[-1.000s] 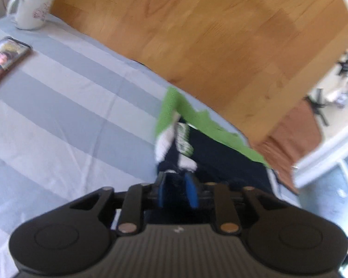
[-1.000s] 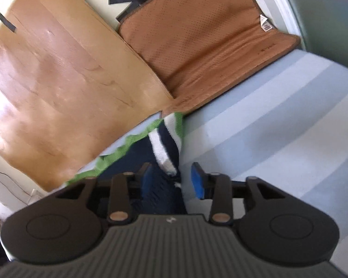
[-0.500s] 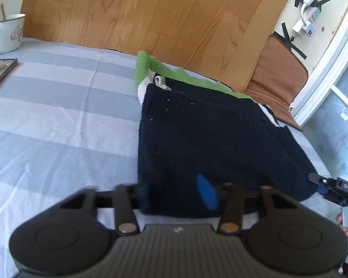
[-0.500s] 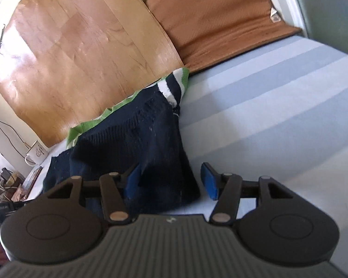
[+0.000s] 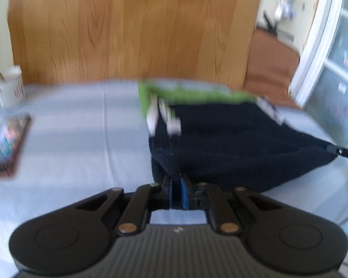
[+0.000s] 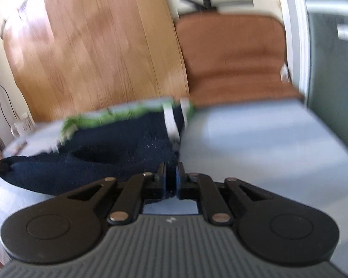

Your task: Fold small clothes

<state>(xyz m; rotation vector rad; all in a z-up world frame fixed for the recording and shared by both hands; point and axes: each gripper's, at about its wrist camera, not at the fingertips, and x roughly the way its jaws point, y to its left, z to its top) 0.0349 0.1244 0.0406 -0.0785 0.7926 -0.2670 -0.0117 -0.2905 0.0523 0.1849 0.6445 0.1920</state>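
Note:
A small navy knit garment (image 5: pixel 232 143) with green trim and white stripes lies on the blue-and-white striped cloth (image 5: pixel 81 139). My left gripper (image 5: pixel 176 192) is shut on its near left corner. My right gripper (image 6: pixel 171 180) is shut on its near right corner; the garment also shows in the right wrist view (image 6: pixel 109 155). The near edge is held a little above the cloth, stretched between both grippers. The right gripper's tip (image 5: pixel 341 150) shows at the garment's right end in the left wrist view. Both views are blurred.
A white mug (image 5: pixel 9 89) and a phone (image 5: pixel 7 143) sit at the left. A wooden board (image 5: pixel 132 30) leans behind the table. A brown cushion (image 6: pixel 234 55) lies at the back right, beside a white door frame (image 5: pixel 313 46).
Both grippers went from open to shut on the garment's near corners. The views tilted up and the near edge is lifted off the cloth.

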